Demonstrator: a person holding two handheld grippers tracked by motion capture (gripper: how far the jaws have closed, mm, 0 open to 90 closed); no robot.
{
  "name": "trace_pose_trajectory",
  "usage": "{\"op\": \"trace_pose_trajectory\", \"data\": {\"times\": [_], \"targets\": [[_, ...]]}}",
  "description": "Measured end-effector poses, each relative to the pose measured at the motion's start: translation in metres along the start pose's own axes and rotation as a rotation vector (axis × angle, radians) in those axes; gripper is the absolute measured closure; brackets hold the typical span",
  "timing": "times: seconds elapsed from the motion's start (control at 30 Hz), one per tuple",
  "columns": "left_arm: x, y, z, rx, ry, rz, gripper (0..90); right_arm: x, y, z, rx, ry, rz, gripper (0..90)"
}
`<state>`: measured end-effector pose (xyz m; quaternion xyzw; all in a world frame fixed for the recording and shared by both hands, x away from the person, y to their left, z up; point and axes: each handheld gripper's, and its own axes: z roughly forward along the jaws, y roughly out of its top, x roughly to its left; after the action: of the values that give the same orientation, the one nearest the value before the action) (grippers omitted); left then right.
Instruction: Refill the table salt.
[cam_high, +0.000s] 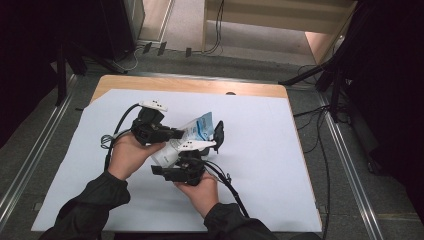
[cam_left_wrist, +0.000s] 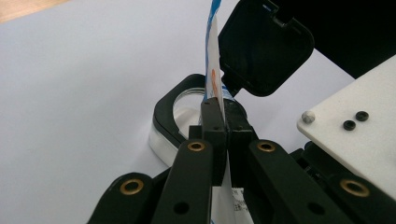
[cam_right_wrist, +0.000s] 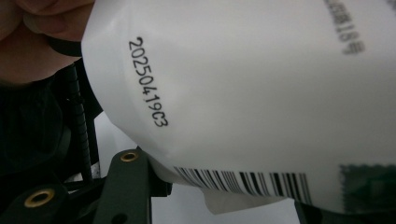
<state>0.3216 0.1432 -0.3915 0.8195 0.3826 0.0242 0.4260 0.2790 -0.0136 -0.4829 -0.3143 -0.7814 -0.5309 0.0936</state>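
A white pouch (cam_high: 200, 125) with blue print is held up between both hands over the table. In the left gripper view my left gripper (cam_left_wrist: 226, 126) is shut on the pouch's thin edge (cam_left_wrist: 212, 46); from above it (cam_high: 179, 134) reaches in from the left. My right gripper (cam_high: 190, 157) comes from below. In the right gripper view the pouch's back (cam_right_wrist: 243, 84), with a date code and a barcode, sits between its spread jaws (cam_right_wrist: 224, 196) and touches the left one. A black ring (cam_left_wrist: 163, 112) with an open black flip lid (cam_left_wrist: 266, 46) stands just past the pouch.
A large white sheet (cam_high: 260, 165) covers the wooden table (cam_high: 200, 85). The black lid (cam_high: 218, 132) stands upright right of the pouch. Cables trail from both grippers, and more lie on the floor at the right (cam_high: 320, 130). Metal rails run along both sides.
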Motion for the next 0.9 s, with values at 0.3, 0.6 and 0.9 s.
{"op": "trace_pose_trajectory", "data": {"times": [0.3,0.6,0.9], "targets": [[0.0036,0.0005,0.0032,-0.001,0.0,-0.008,90.0,-0.0041,0.0015,0.001,0.005,-0.009,0.01,53.8],[0.0066,0.0025,0.0049,0.001,-0.009,-0.024,90.0,-0.0047,0.0042,0.0009,0.007,-0.017,0.015,52.6],[0.006,0.0022,0.0057,-0.002,-0.009,-0.021,90.0,-0.0097,0.0035,-0.0039,0.002,0.013,0.023,57.5]]}}
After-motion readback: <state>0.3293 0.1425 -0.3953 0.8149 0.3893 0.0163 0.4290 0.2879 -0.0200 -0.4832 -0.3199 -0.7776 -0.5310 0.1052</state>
